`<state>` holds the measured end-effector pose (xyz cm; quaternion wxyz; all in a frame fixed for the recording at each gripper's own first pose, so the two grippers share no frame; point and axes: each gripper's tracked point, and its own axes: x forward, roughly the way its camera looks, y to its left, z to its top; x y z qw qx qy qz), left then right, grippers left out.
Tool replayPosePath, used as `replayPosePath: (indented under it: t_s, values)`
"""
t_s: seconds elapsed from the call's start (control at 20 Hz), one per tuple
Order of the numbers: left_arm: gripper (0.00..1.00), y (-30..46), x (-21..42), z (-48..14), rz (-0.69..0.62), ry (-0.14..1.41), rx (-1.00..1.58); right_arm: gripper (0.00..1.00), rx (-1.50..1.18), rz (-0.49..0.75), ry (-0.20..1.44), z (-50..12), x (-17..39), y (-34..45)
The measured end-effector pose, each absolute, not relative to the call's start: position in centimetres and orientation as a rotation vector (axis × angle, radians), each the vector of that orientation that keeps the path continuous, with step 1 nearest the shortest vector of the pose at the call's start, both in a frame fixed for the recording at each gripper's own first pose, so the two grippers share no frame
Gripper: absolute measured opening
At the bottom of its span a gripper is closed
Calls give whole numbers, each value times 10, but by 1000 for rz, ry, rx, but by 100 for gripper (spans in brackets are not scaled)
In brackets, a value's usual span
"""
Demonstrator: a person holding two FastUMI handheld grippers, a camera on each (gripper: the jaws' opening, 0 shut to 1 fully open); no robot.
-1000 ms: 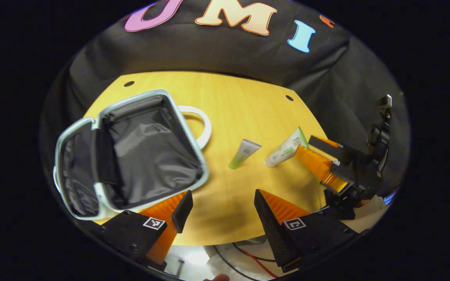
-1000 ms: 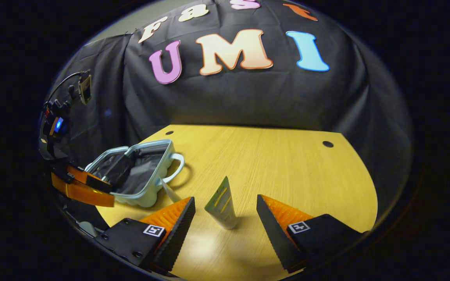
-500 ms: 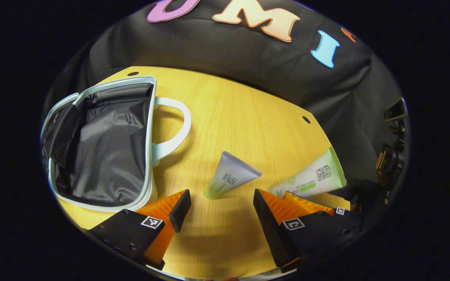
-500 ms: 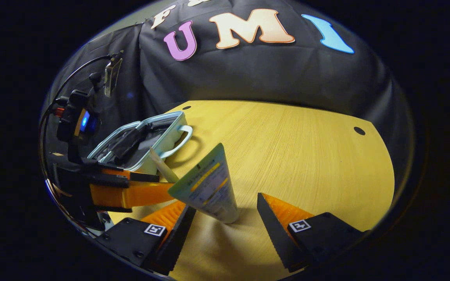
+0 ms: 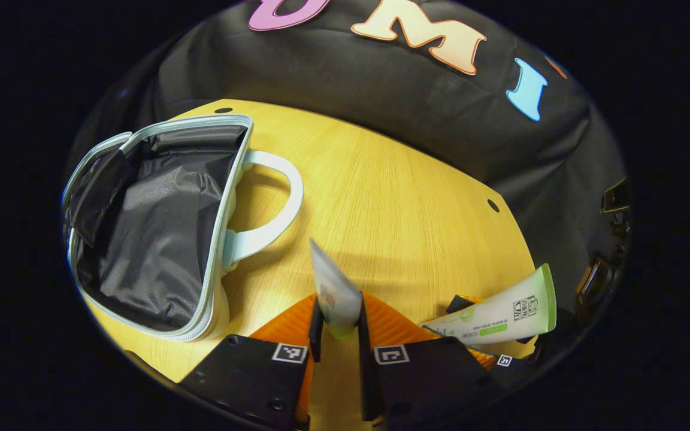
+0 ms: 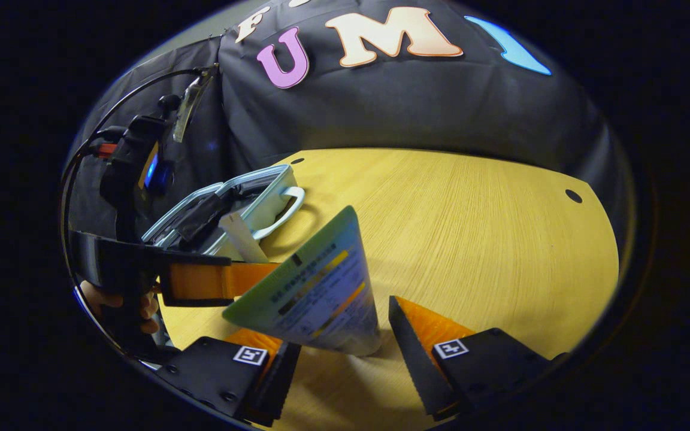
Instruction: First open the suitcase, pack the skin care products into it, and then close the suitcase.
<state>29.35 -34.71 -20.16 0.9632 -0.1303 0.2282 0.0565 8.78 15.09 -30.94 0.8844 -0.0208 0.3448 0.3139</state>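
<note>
jaws of the left gripper (image 5: 338, 326) clench the small tube (image 5: 334, 293) on the table (image 5: 417, 227) beside the open suitcase (image 5: 159, 239), while the right gripper (image 6: 340, 350) stands spread around the larger tube (image 6: 315, 293), which may slip sideways if pinched off-centre.

The left gripper (image 5: 338, 335) is clamped, both fingers pressed on a small grey-white squeeze tube (image 5: 334, 291). The right gripper (image 6: 339, 359) is held spread, jaws wide apart. A hand (image 6: 118, 306) is wrapped around the left gripper's handle.
</note>
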Motion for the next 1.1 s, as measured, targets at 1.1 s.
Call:
replayPosePath:
  t_s: [1.1]
  values:
    - [23,-154,196,-169,82,1086,-149,42,3,504,758,-224,75,168]
